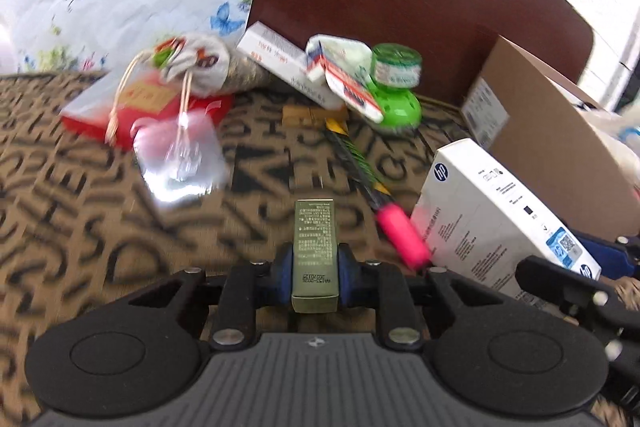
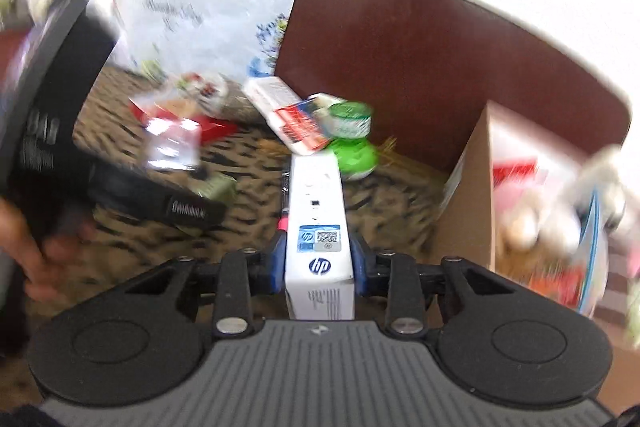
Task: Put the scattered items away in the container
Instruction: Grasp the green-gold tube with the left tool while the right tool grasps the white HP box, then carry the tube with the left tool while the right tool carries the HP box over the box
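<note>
Left gripper (image 1: 315,273) jaws clamp the gold box (image 1: 315,251); right gripper (image 2: 319,265) jaws clamp the HP box (image 2: 319,223).

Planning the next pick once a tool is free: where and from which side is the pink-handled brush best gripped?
Probably on the pink handle, the thick rounded end nearest the camera. The brush lies flat on the patterned cloth, so come from above, jaws across the handle. The white HP box crowds its right side.

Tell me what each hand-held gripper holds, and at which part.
Left hand-held gripper: small gold box, clamped near its rear end. Right hand-held gripper: white HP box, also near its rear end.
</note>
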